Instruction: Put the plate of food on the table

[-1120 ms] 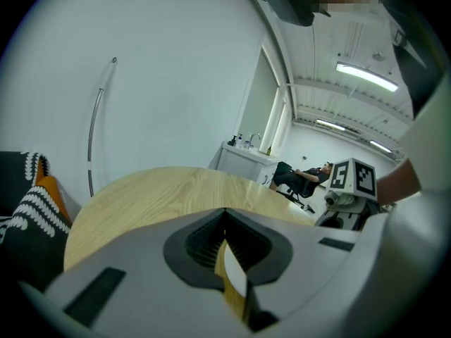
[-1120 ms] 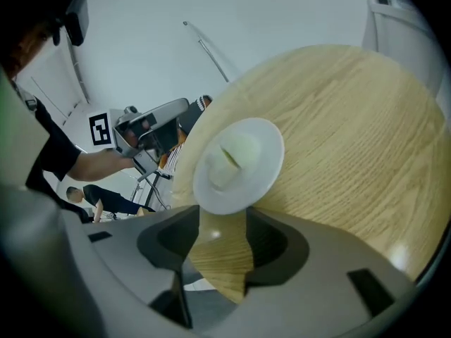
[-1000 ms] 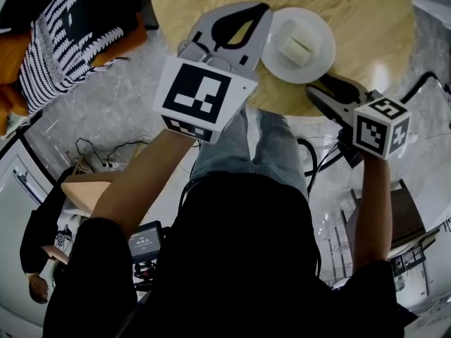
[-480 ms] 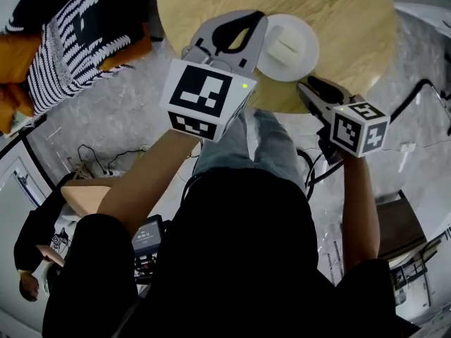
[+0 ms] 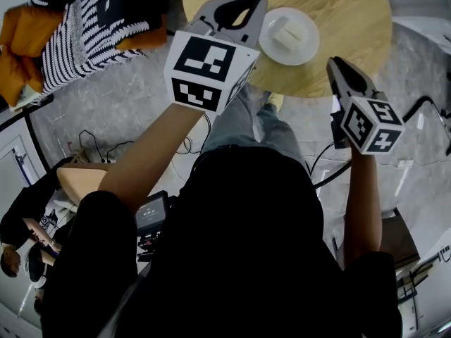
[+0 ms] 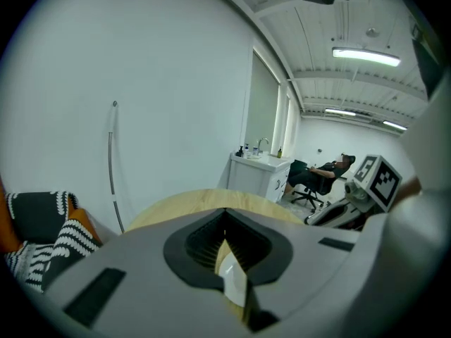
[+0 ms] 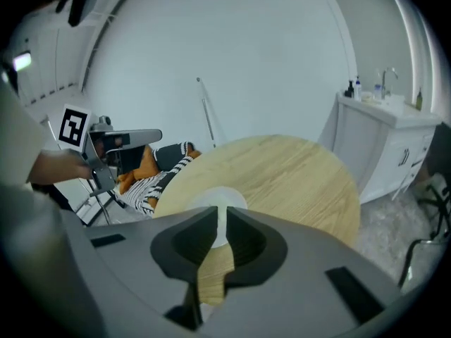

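On the round wooden table (image 5: 352,27), close to the edge nearest the person, sits the white plate (image 5: 304,51) with a pale block of food (image 5: 285,34) lying on it; neither gripper touches it. Over that same near edge of the table, just left of the plate in the head view, hangs the left gripper (image 5: 254,5). Its jaws are closed tip to tip with nothing caught between them, and only the plate and the tabletop show through the hollow behind the tips. At the table's near edge on the other side of the plate is the right gripper (image 5: 332,65), clear of the plate and angled down toward the tabletop. Its jaws have just been closing and now stand a narrow slit apart, empty, with the plate showing through the slit farther in on the table. Off the table's left side in the head view, a black-and-white striped cushion (image 5: 84,27) lies against an orange one (image 5: 17,55).
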`<state>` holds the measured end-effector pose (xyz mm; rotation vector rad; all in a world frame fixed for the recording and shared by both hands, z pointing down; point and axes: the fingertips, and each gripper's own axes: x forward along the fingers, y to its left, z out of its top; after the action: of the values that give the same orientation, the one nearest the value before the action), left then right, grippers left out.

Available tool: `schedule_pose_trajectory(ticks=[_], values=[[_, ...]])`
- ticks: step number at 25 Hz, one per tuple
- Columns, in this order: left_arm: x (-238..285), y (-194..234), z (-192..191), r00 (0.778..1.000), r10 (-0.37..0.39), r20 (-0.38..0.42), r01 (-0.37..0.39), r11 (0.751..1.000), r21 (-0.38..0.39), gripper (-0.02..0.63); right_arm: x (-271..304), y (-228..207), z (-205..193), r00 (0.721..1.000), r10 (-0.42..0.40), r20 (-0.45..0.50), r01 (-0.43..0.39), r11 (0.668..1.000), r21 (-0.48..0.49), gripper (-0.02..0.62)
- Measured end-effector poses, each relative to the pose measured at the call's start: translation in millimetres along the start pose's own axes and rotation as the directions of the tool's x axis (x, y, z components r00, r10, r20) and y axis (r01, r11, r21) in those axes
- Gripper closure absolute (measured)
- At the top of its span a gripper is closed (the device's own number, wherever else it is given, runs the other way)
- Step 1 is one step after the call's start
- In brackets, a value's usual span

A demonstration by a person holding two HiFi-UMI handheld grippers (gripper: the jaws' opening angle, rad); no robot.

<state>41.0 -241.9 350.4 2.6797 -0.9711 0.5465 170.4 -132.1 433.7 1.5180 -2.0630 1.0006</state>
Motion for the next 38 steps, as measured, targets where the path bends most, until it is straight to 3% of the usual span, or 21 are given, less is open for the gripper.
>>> schedule_pose_trajectory(ticks=[4, 14, 23, 38], values=[[-20, 0, 8, 0.998, 0.053, 0.018, -0.054, 0.999, 0.007, 0.601, -22, 9, 22, 0.996, -0.015, 0.090, 0.020, 0.998, -0.059, 0.586], [-61, -41, 38, 0.994, 0.096, 0.059, -0.100, 0.993, 0.066, 0.601, -83, 46, 63, 0.968, 0.061, 0.243, -0.015, 0.983, -0.185, 0.586], [-91, -67, 62, 0.986, 0.123, 0.115, -0.133, 0.987, 0.089, 0.601, -126, 57, 86, 0.933, 0.095, 0.347, -0.019, 0.976, -0.216, 0.586], [-118, -87, 82, 0.968, 0.160, 0.193, -0.181, 0.979, 0.098, 0.601, -146, 75, 89, 0.917, 0.149, 0.371, -0.029, 0.950, -0.311, 0.586]])
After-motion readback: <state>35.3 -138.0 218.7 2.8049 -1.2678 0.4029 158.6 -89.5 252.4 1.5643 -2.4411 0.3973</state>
